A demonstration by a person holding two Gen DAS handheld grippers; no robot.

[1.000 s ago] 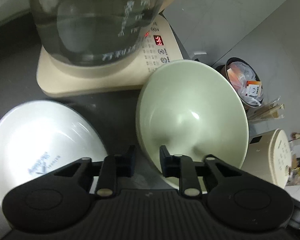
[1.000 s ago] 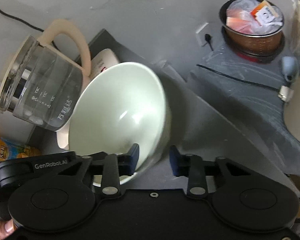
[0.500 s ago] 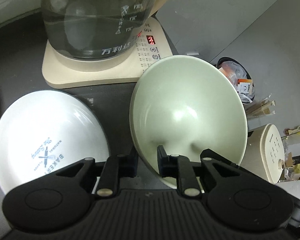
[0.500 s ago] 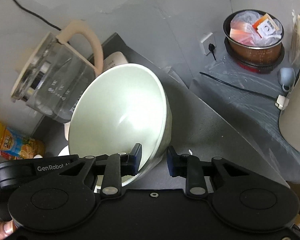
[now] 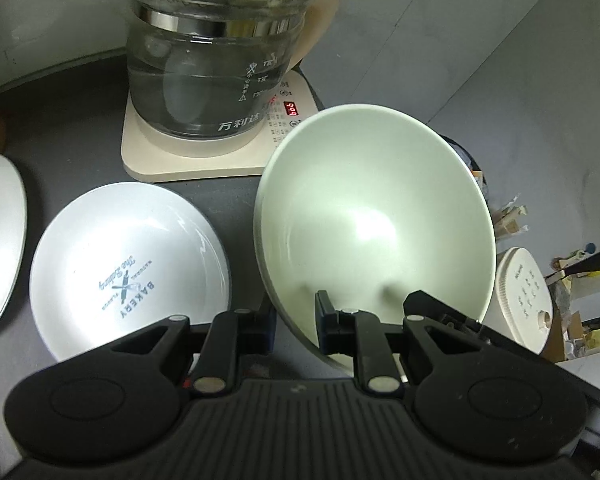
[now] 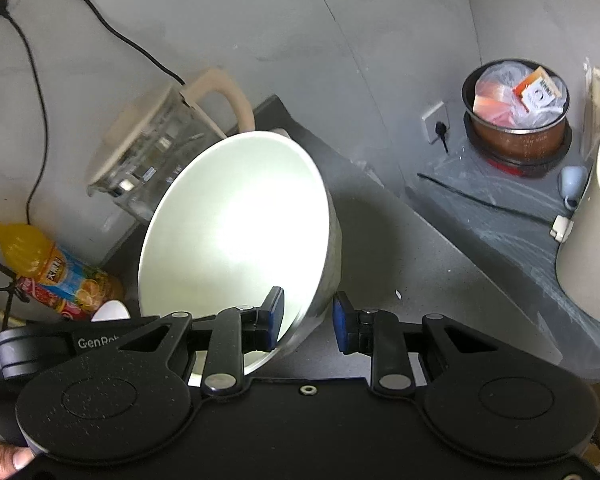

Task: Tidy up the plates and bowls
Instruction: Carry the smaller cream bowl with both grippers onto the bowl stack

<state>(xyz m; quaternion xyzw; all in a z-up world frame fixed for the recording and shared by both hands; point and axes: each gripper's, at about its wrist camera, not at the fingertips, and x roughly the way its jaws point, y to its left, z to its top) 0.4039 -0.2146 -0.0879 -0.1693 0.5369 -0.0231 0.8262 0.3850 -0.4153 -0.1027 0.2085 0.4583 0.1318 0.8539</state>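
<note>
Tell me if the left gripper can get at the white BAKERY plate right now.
Probably not yet: the left gripper has its jaws shut on the rim of the pale green ceramic bowl. The white round BAKERY-printed plate lies uncovered beside it, so nothing else blocks it.

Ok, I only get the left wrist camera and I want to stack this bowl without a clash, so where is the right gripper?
Observer: The right gripper straddles the bowl at its rim, one finger inside and one outside. I cannot tell whether it pinches.
Operator: Anything on the bowl's far side that I might hit?
Observer: A juice bottle lies on its side beside the kettle, left of the bowl in the right wrist view.
Operator: Is the kettle wired up?
Observer: A black cord runs down the wall and ends behind the kettle's handle.
</note>
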